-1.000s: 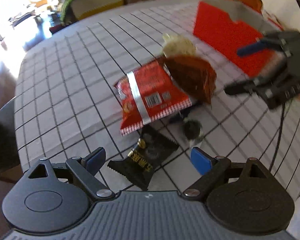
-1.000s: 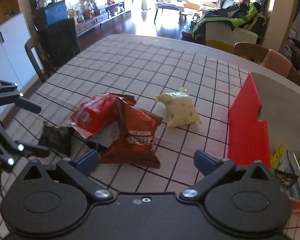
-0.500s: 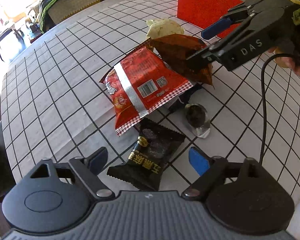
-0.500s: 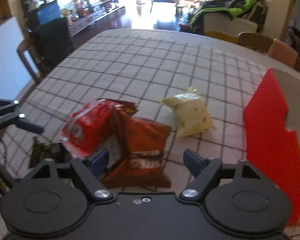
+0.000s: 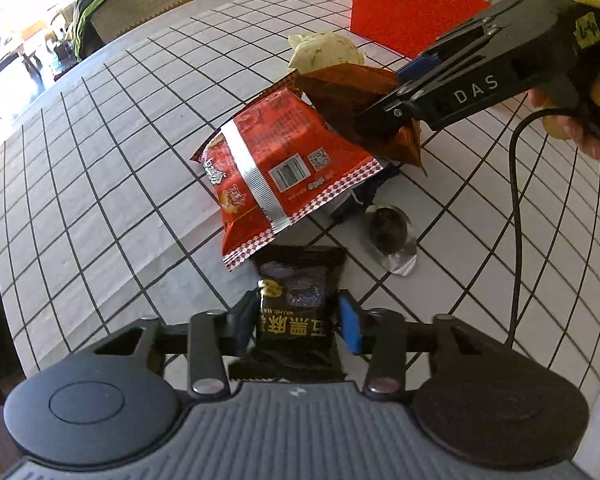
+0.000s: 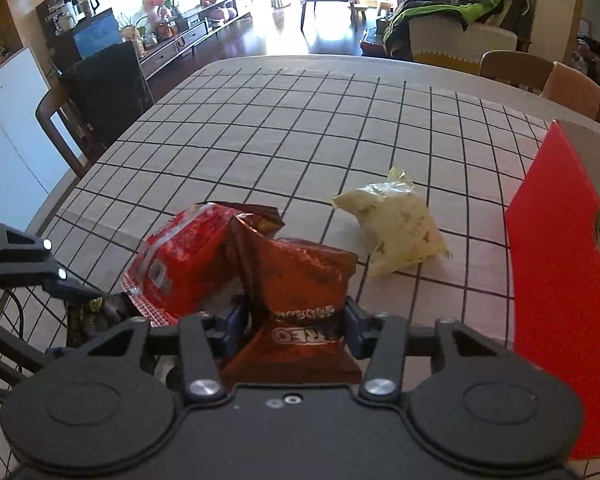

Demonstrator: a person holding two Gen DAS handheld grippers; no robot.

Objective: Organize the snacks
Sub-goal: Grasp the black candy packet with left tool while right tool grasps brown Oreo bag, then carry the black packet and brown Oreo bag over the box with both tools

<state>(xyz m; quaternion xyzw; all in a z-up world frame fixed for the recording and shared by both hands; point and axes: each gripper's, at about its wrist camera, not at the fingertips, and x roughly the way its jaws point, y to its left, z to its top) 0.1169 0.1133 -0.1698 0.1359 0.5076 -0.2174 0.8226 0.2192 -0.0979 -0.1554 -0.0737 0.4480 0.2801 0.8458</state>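
On the checked tablecloth (image 5: 100, 160), a small black snack packet (image 5: 292, 292) sits between the blue pads of my left gripper (image 5: 297, 322). Its jaws are closing and the pads touch the packet's sides. A brown cookie bag (image 6: 300, 276) stands between the pads of my right gripper (image 6: 294, 324). Those jaws are closing too and pinch the bag's lower part. In the left wrist view the right gripper (image 5: 384, 96) reaches in from the right onto the brown bag (image 5: 352, 92). A red chip bag (image 5: 276, 168) leans against the brown one.
A pale yellow bag (image 6: 396, 236) lies beyond the brown bag. At the right stands an open red box (image 6: 556, 248). A clear-wrapped dark sweet (image 5: 388, 232) and a dark blue packet (image 5: 360, 200) lie beside the red bag. Chairs (image 6: 100, 92) ring the table.
Both pairs of jaws have come together from wide open: the left around the black packet, the right around the brown bag. The right gripper has also moved in closer over its bag.
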